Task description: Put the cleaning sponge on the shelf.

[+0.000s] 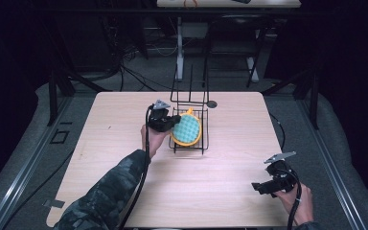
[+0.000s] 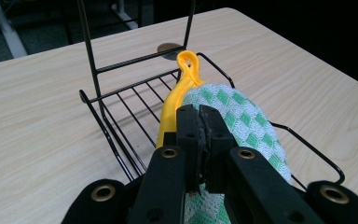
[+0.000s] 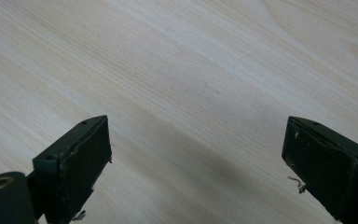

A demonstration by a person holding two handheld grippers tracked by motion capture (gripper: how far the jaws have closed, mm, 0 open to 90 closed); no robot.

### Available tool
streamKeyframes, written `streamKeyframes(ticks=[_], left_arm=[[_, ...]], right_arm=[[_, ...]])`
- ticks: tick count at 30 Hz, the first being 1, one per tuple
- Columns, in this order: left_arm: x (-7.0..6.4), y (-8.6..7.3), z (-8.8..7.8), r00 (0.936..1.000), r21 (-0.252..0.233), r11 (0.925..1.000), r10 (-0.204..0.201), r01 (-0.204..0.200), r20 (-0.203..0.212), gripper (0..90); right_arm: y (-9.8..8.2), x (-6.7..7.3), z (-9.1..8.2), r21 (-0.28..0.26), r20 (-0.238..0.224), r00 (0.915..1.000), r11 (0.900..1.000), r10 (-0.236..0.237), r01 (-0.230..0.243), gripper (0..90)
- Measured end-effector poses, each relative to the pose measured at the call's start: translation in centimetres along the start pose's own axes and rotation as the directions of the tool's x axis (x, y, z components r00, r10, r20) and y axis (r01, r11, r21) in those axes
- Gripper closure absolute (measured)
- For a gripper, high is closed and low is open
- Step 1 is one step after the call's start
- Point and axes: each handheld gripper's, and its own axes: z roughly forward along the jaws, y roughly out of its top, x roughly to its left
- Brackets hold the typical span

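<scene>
Here left tool (image 2: 199, 122) clamped on green potholder (image 2: 242, 123) edge, over wire rack (image 2: 121, 116); right tool (image 3: 196, 158) apart.

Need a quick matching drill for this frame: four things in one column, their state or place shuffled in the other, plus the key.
Things
1. left gripper
2. right gripper
3. pot holder
4. wire rack

States or places
A. black, stands mid-table near the far edge
B. jaws wide apart over bare table
C. green-checked with yellow rim and loop, in the rack's basket
D. jaws shut on the cloth

Pairs: 1-D, 2-B, 3-C, 4-A
</scene>
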Motion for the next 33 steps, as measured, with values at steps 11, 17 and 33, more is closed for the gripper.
streamKeyframes(ticks=[11, 17, 33], left_arm=[[0.0, -0.3, 0.5, 1.0, 0.007, 1.0, -0.003, 0.003, -0.008, 87.8], [-0.1, -0.4, 0.7, 0.9999, 0.011, 0.9999, -0.009, 0.009, -0.008, 87.7], [0.2, -0.7, 1.5, 0.9997, 0.028, 0.9994, -0.019, 0.019, -0.018, 87.7]], right_arm=[[0.0, 0.2, -0.1, -0.003, 0.006, 1.0, 1.0, -0.004, 0.004, 7.6], [0.0, 0.2, 0.0, -0.001, -0.002, 1.0, 1.0, 0.001, -0.001, 7.6], [-0.4, 0.1, 0.0, 0.006, 0.002, 1.0, 1.0, 0.006, -0.006, 7.8]])
